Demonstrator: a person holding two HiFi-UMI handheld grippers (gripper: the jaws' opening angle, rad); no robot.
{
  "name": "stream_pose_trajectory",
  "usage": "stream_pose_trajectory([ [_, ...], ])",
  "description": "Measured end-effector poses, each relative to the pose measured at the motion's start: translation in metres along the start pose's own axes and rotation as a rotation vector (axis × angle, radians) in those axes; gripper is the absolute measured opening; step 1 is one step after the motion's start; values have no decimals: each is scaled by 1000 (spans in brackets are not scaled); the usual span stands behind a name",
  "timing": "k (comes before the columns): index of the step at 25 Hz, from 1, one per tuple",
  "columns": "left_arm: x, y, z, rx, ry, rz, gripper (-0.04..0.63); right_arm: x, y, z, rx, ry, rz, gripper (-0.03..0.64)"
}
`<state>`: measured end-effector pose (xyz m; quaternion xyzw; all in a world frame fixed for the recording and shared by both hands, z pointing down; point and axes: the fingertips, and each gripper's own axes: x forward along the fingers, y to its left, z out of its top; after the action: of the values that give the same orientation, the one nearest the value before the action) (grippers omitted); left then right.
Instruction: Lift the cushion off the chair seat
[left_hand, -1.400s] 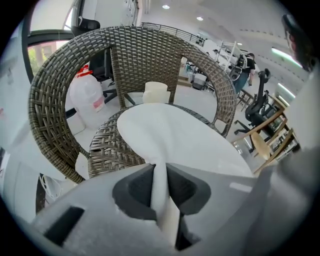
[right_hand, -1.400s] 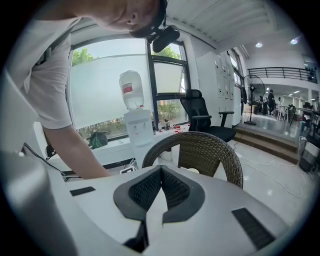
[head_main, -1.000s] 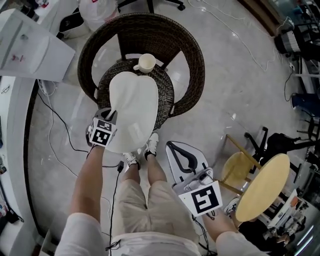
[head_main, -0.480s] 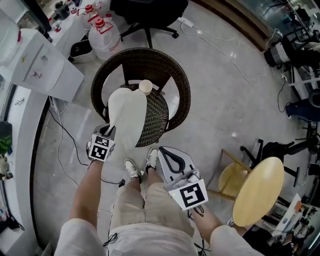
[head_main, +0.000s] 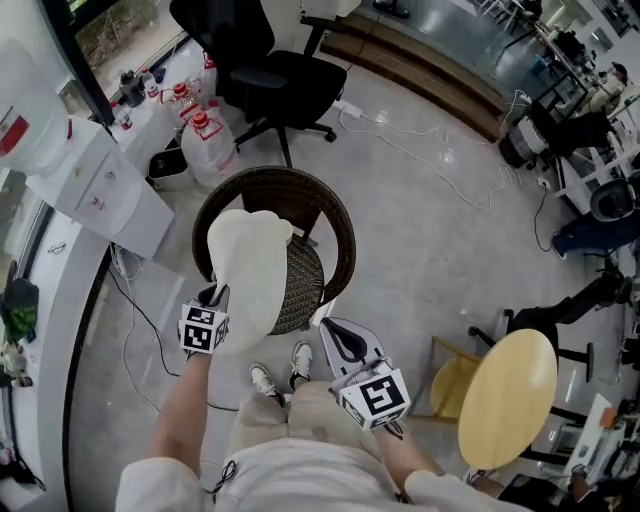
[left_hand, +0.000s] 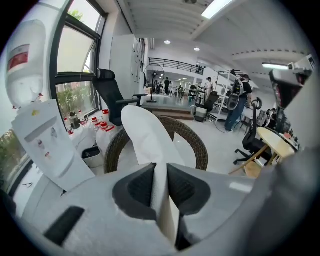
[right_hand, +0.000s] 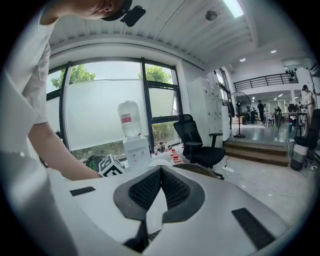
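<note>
The white cushion (head_main: 250, 265) hangs tilted above the dark wicker chair (head_main: 338, 240), and its near edge is clamped in my left gripper (head_main: 220, 297). In the left gripper view the cushion (left_hand: 145, 132) rises from between the pads, with my left gripper (left_hand: 160, 172) shut on it and the chair's back (left_hand: 192, 137) behind. Lower right in the head view, my right gripper (head_main: 325, 322) is held apart from the cushion. Its tips (right_hand: 160, 170) meet with nothing between them.
A water dispenser (head_main: 90, 170) and water bottles (head_main: 205, 140) stand left of the chair, and a black office chair (head_main: 265, 70) is behind it. A round wooden stool (head_main: 505, 395) is at the right. Cables run across the floor. The person's shoes (head_main: 280, 375) are near the chair.
Both grippers have risen. The cushion has come up off the seat with the left gripper and now hangs steeper. The head view looks further out across the room.
</note>
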<state>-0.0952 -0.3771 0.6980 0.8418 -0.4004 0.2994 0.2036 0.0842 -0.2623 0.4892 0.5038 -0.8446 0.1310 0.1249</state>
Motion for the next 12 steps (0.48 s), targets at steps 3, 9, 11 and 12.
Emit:
stream_pose_trajectory([
  [3,-25,-5,16,-67,-47,15,46,-3,-6,25,-37,-42,-1,2],
  [9,-83,-5,49,-208,-196,56,47,-11,-12,59,-63,-102,-7,2],
  [11,-98,1,63,-215,-237,72,48,-9,-10,65,-67,-117,6,2],
  [12,-106,7,72,-211,-257,84,48,-7,-8,69,-67,-123,13,2],
])
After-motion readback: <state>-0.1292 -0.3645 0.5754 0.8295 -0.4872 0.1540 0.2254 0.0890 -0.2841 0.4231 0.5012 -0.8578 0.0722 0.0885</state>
